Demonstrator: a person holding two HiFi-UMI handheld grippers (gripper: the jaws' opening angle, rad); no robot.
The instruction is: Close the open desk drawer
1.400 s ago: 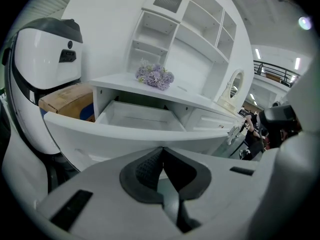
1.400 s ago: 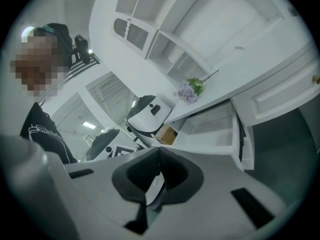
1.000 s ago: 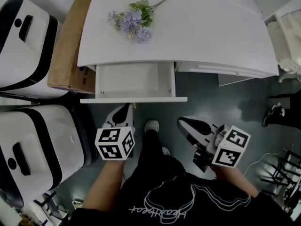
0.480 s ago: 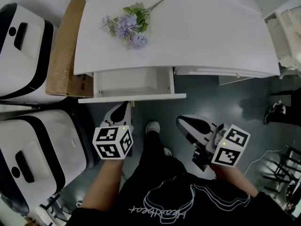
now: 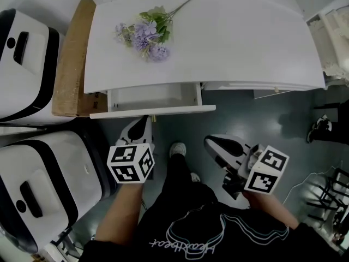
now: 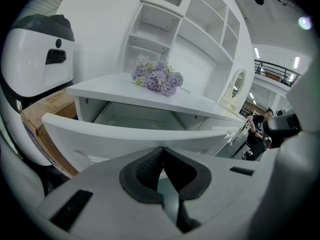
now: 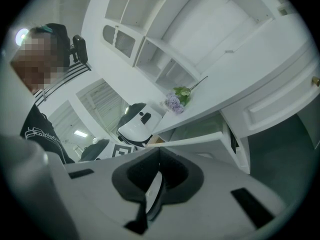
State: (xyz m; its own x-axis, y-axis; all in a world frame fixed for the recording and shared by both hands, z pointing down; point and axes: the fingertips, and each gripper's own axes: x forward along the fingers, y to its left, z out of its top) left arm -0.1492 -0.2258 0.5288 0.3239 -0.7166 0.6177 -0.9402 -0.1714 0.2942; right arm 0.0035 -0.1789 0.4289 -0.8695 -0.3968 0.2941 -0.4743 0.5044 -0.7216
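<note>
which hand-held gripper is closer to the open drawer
Left. The left hand-held gripper points its tip right at the drawer front, near its middle; the right hand-held gripper hangs farther back, off past the drawer's right end.

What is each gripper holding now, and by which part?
Nothing: left gripper and right gripper are shut and empty; the left tip is at the drawer front.

Left tool (image 5: 143, 122) and right tool (image 5: 212, 142), jaws together, empty, side by side.
</note>
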